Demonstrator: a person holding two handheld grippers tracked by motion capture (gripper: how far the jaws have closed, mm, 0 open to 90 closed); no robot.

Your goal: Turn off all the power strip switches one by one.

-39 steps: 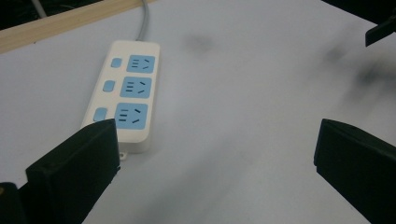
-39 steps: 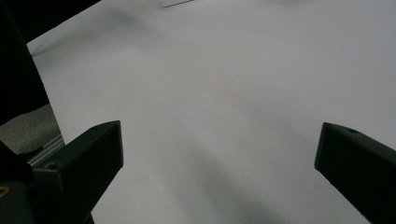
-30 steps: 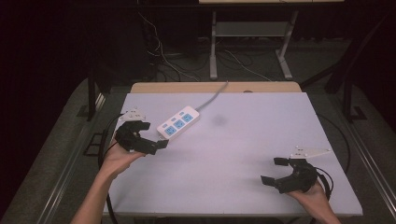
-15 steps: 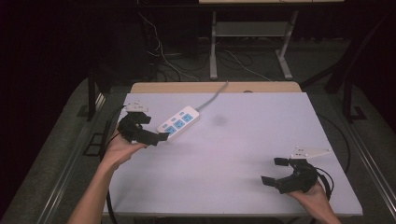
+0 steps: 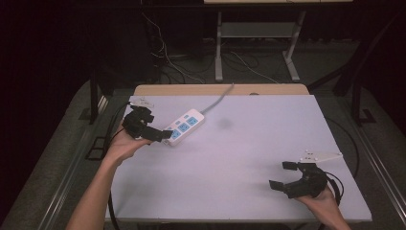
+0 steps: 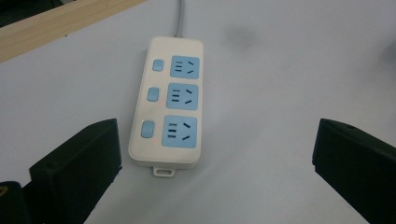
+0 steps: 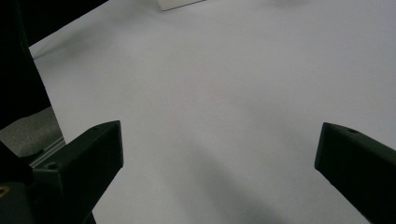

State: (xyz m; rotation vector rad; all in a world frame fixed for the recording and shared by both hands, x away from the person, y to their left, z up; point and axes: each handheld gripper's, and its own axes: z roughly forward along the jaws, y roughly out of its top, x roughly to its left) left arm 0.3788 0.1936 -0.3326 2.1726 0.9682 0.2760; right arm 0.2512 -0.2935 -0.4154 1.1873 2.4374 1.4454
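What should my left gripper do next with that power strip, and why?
Probably ease the left gripper forward so its open jaws straddle the near end of the power strip, then close. In the left gripper view the strip lies flat on the table, just ahead of the jaws and nearer one of them, untouched. The right gripper sits open, far off.

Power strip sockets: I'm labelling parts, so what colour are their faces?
Light blue, set in the cream-white power strip; the left gripper view shows it best.
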